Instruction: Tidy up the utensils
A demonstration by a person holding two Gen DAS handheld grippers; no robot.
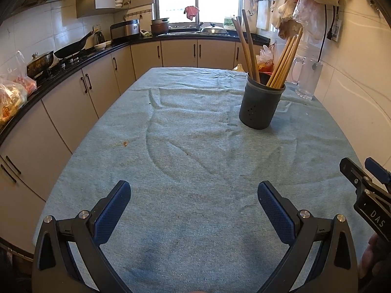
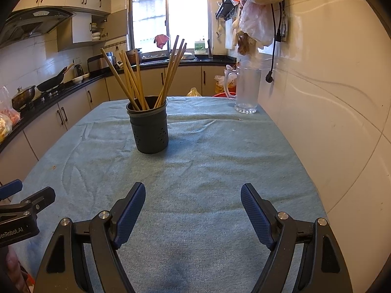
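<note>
Chopsticks (image 2: pixel 136 83) stand bundled in a dark perforated utensil holder (image 2: pixel 149 131), fanning out in two loose groups, some leaning left and some leaning right, their upper ends well above the rim. The holder stands upright toward the far half of the table (image 2: pixel 220 171), which is covered with a light blue cloth (image 1: pixel 195 166) showing creases and a few small stains. A clear glass mug (image 2: pixel 245 90) stands at the far right corner of the table, well apart from the holder and close to the tiled wall. The left hand-held gripper (image 1: pixel 194 205) hangs over the near edge of the cloth with its blue-padded fingers spread wide and nothing between them. The right hand-held gripper (image 2: pixel 193 207) sits beside it, likewise over the near part of the table, its jaws wide apart and empty. Each one shows at the edge of the other's view, and both point toward the holder from a distance, touching none of the things on the table. Beyond the table a dark counter (image 1: pixel 73 56) runs along the left and far walls with a wok (image 1: pixel 70 48) and pots on it, under a bright window (image 2: pixel 168 17).
</note>
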